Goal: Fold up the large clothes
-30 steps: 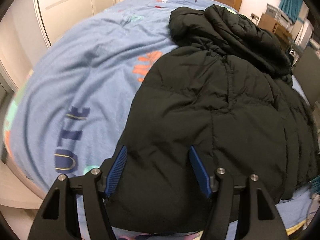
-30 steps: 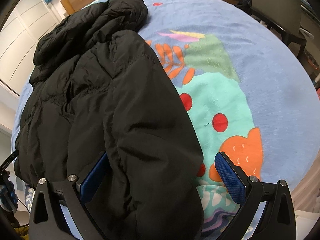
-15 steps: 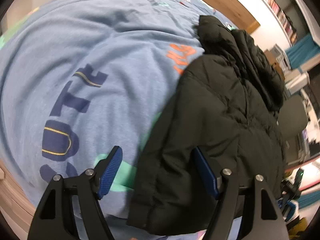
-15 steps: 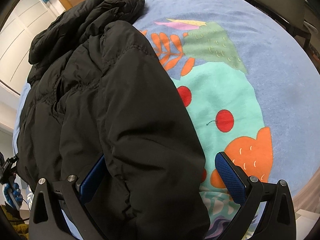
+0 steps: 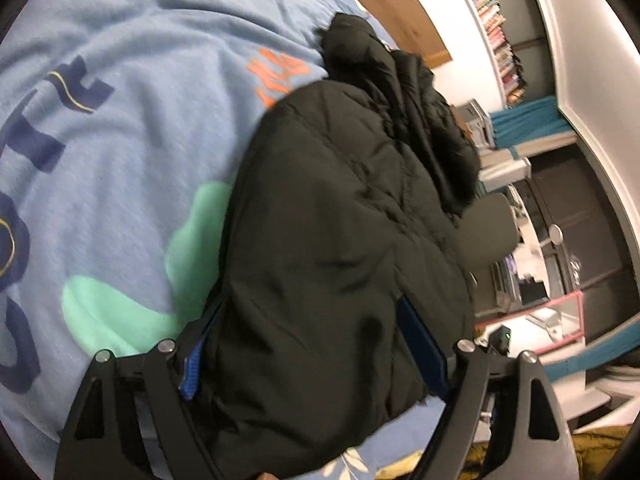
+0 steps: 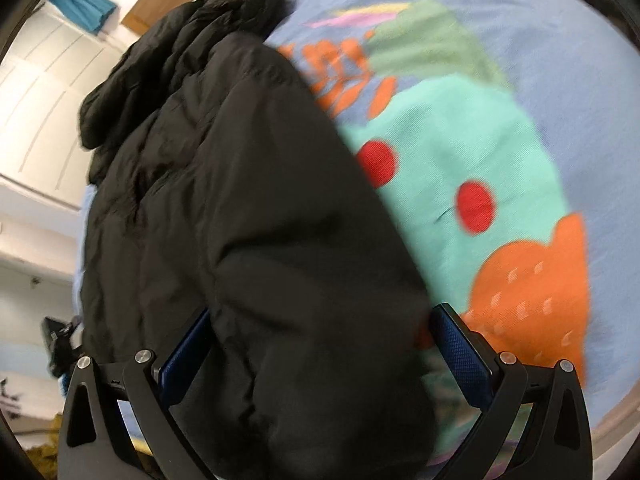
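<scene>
A: Lying across the pale blue printed bed cover [image 5: 132, 92] is the black quilted puffer jacket [image 5: 340, 240], bunched lengthwise, its hood end toward the wooden headboard [image 5: 384, 4]. Near end of the jacket sits between the fingers of both tools.

B: Left gripper [image 5: 316, 344] state?

A: Jaws spread wide and they have just been opening. Jacket fabric fills the gap between the blue ribbed pads [image 5: 422, 344]. The left pad is mostly buried under a fold; the right pad stands just beside the cloth. No pinch that I can confirm.

B: Right gripper [image 6: 328, 344]?

A: Also spread wide. The jacket's bulging near end lies between its blue pads [image 6: 460, 356]; the right-hand pad shows its face clear of the fabric, over the cover's orange patch [image 6: 532, 292]. The left-hand pad is against the jacket's side, half hidden. View is blurred.

B: Any readable writing?

A: Large navy block letters [image 5: 68, 108] printed on the cover, left wrist view, running along the left edge. One reads as a T or F; the rest are cut off or skewed, so no word can be made out. Book spines on a shelf [image 5: 496, 28] at upper right are too small to read.

B: Other print?

A: Teal shape with red dots [image 6: 474, 204], right wrist view, just beside the jacket.
</scene>
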